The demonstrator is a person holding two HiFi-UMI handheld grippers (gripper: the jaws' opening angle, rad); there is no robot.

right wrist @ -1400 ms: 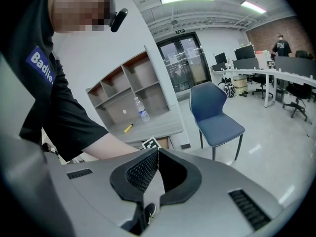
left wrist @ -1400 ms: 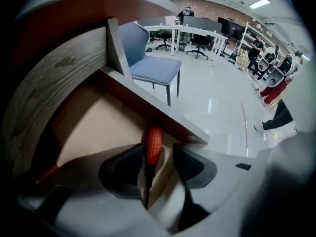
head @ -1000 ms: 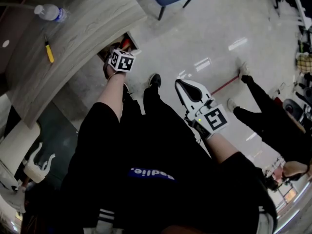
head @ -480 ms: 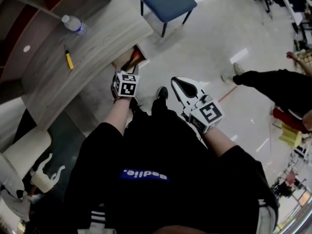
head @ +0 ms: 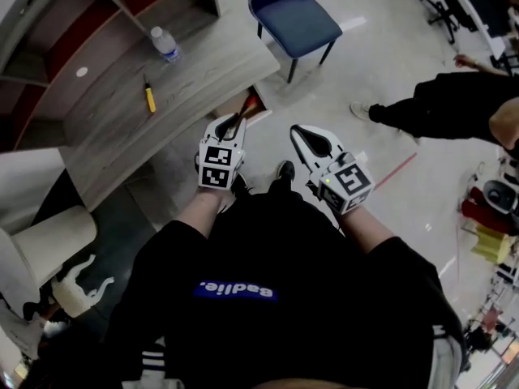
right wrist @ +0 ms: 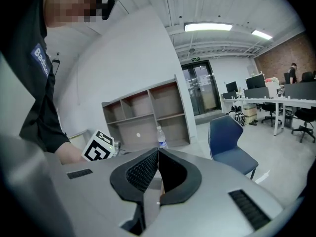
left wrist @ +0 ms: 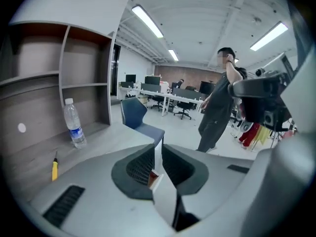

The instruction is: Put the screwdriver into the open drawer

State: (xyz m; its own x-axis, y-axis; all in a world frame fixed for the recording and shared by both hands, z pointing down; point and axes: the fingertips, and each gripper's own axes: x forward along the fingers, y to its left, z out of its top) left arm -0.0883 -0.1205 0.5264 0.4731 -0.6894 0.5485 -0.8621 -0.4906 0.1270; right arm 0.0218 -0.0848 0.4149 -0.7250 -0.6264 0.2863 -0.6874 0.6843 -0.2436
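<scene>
1. Left gripper (head: 230, 125) – jaws closing to a narrow gap, with nothing between the pads; carries no load.
2. Right gripper (head: 298, 131) – jaws together, empty; level with the left gripper, on its right.
3. Screwdriver (head: 150, 97) – yellow handle, dark shaft. It lies flat on the wooden desk (head: 105, 132), ahead and left of the left gripper and well apart from it; not yet picked up.
4. Open drawer (head: 258, 113) – just ahead of the left gripper's tips, under the desk's edge; something red inside.
5. Step in hand (judged): the reach to pick up. Spread the left jaws again, come down from above, and set the pads across mid-handle. Stay short of the water bottle (head: 165, 44), which stands beyond the screwdriver.
6. Orientation: the long axis runs front to back across the desk. The shaft tip points away from the gripper toward the shelving, the handle back toward it.
</scene>
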